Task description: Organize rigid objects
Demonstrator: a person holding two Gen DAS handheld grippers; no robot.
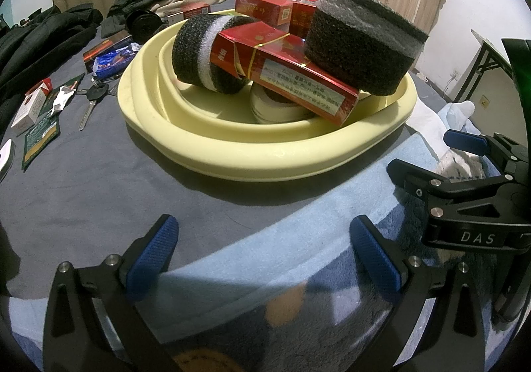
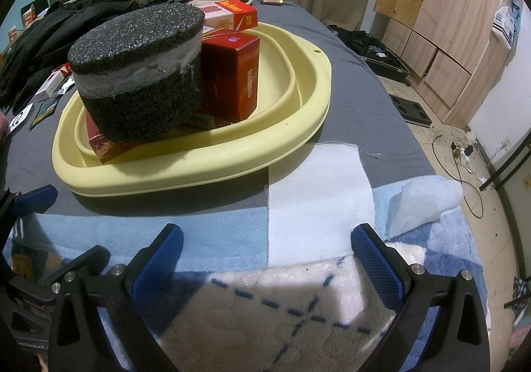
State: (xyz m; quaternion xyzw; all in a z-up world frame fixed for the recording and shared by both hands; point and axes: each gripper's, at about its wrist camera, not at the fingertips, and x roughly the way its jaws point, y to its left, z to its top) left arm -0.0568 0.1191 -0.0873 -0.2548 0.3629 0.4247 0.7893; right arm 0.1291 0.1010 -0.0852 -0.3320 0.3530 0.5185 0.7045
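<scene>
Sitting just ahead of both grippers, a pale yellow basin (image 1: 265,159) rests on a grey sheet spread over a bed (image 1: 99,206). The basin is piled high, so much of its load hides itself. A large black foam disc (image 2: 139,73) with a pale grey band lies on top at the near right side, covering most of a long red carton (image 1: 285,79) beneath it; only the carton's ends show. A smaller black foam roll (image 1: 205,53) with a white band leans on the carton's far left end. Under the carton a white roll (image 1: 278,106) is mostly hidden, and I cannot tell what it is. More red boxes (image 1: 268,8) stand behind, their print too small to read.

The left gripper (image 1: 264,259) has its blue-padded fingers spread wide, holding nothing, above a light blue blanket (image 1: 282,239). The right gripper (image 2: 267,259) is likewise wide and empty, over a white fleecy patch with dashed blue lines. Ahead of the right gripper a white cloth (image 2: 315,192) lies flat, touching the basin's rim.

Well off to the left of the left gripper, loose items lie on the sheet: a key (image 1: 88,109), a white and red pack (image 1: 31,106), a green sachet (image 1: 39,139) and crumpled wrappers. Dark clothing (image 1: 43,36) is heaped beyond them.
</scene>
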